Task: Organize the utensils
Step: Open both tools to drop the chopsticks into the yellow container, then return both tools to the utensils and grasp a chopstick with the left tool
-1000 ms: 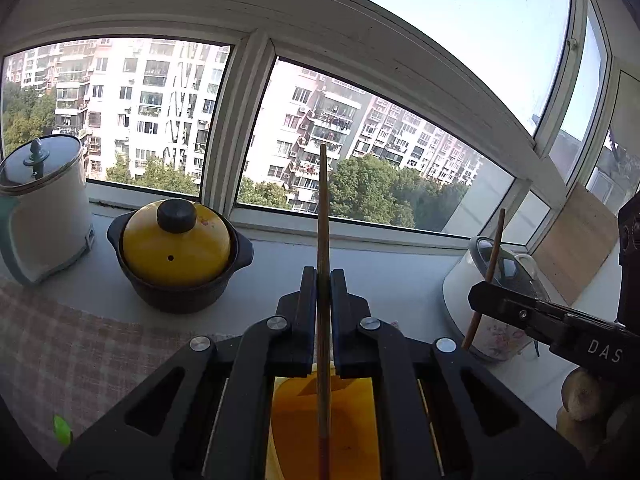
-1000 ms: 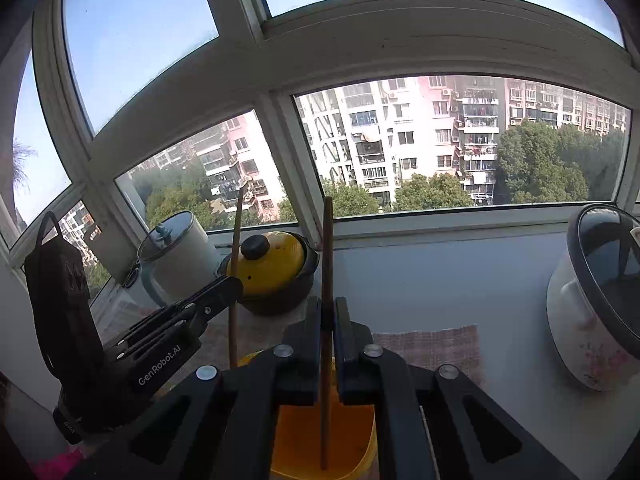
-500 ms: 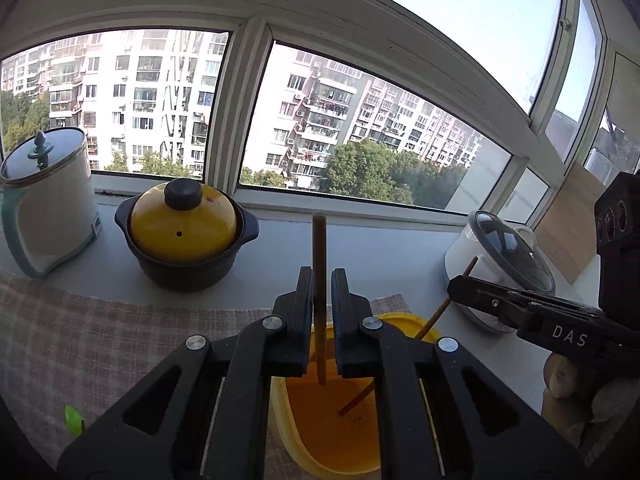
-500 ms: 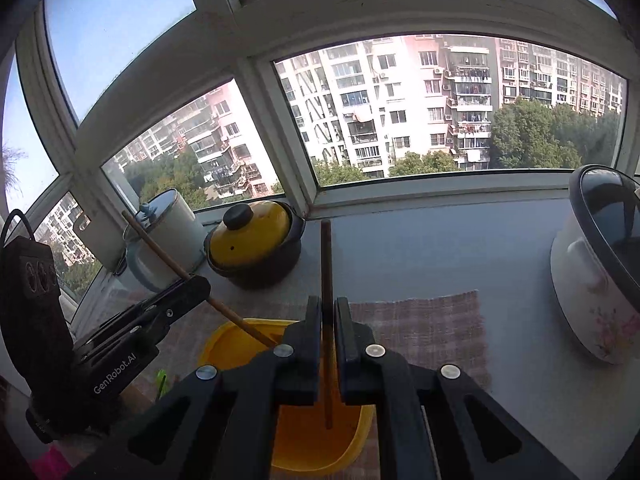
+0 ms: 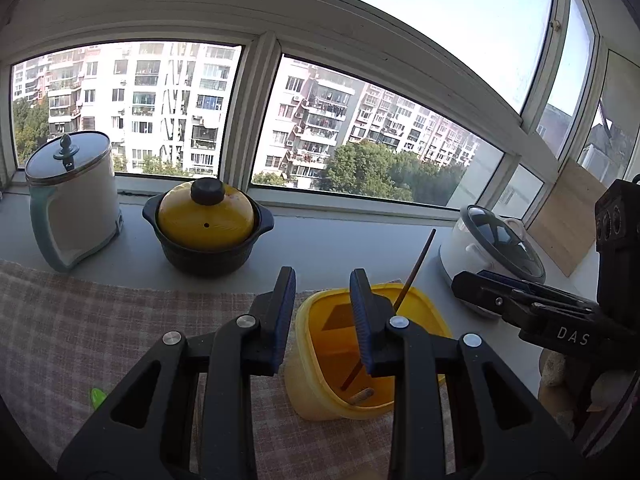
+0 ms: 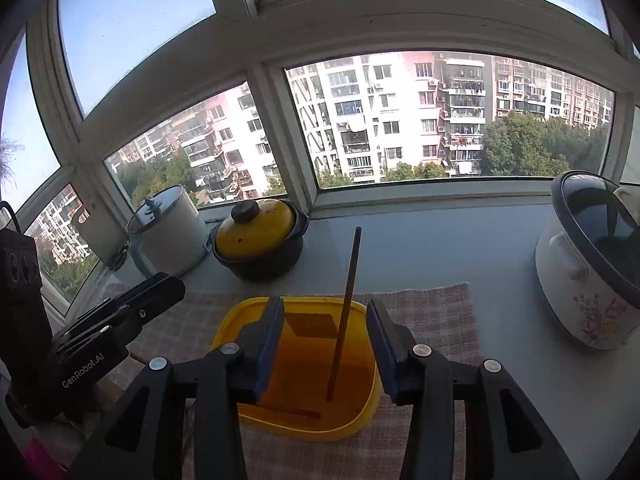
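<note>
A yellow plastic container (image 5: pixel 424 312) (image 6: pixel 244 316) stands on a checked cloth (image 5: pixel 100 320) (image 6: pixel 424 312). One brown wooden chopstick (image 5: pixel 414 268) (image 6: pixel 347 296) leans upright in it against the rim. A second chopstick (image 5: pixel 360 395) (image 6: pixel 298 412) lies on its bottom. My left gripper (image 5: pixel 322 312) is open and empty, just left of and above the container. My right gripper (image 6: pixel 325 336) is open and empty above the container, with the upright chopstick between its jaws and touching neither. Each gripper shows in the other's view, the right one (image 5: pixel 520 304) and the left one (image 6: pixel 120 320).
A yellow-lidded black pot (image 5: pixel 208 228) (image 6: pixel 260 240) and a white kettle (image 5: pixel 72 196) (image 6: pixel 168 232) stand on the sill at the back left. A white floral cooker with a glass lid (image 5: pixel 492 256) (image 6: pixel 592 272) stands at the right. A green scrap (image 5: pixel 97 396) lies on the cloth.
Both grippers have opened and let go of their chopsticks, which dropped into the yellow container. Both grippers have drawn back and tilted down a little.
</note>
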Demonstrator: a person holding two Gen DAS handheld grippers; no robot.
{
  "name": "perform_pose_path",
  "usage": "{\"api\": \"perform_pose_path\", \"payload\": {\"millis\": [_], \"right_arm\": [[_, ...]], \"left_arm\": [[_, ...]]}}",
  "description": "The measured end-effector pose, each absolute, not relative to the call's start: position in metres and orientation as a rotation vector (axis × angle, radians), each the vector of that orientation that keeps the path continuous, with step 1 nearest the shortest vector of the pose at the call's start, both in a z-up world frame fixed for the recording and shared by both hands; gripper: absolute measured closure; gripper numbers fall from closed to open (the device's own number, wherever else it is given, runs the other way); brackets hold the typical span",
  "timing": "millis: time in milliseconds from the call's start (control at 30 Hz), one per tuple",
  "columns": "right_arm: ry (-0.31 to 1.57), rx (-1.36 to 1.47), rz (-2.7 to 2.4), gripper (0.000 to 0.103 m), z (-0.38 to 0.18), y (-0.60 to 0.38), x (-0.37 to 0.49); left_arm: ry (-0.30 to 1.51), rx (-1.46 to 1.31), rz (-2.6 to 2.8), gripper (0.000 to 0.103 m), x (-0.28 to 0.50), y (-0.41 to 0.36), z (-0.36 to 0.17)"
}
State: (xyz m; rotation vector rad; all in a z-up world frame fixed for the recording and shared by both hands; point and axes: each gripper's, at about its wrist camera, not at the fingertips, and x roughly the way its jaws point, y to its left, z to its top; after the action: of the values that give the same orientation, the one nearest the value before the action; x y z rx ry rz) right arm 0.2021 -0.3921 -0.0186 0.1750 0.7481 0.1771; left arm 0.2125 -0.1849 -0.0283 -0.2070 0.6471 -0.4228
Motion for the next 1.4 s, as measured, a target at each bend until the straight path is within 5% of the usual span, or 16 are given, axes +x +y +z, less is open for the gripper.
{"api": "perform_pose_path", "payload": {"millis": [167,400,700,1200,1400], "right_arm": [[0.71,0.162,0.162,0.034,-0.012,-0.382,0.182],[0.685,0.172,0.166,0.018,-0.009,-0.365,0.156],[0.689,0.127,0.185,0.009,-0.014,-0.33,0.128],[0.798,0.178,0.279,0.009,-0.054,-0.283,0.119],[0.889,0.208,0.339,0.017,-0.081,-0.267,0.126]], "left_arm": [[0.663,-0.196,-0.413,0.073,0.199,-0.164,-0.027],[0.67,-0.222,-0.409,0.045,0.172,-0.116,-0.036],[0.762,-0.172,-0.309,0.045,0.149,-0.051,-0.056],[0.922,-0.26,-0.245,0.045,0.133,0.017,-0.107],[1.011,-0.3,-0.271,0.059,0.138,0.019,-0.136]]}}
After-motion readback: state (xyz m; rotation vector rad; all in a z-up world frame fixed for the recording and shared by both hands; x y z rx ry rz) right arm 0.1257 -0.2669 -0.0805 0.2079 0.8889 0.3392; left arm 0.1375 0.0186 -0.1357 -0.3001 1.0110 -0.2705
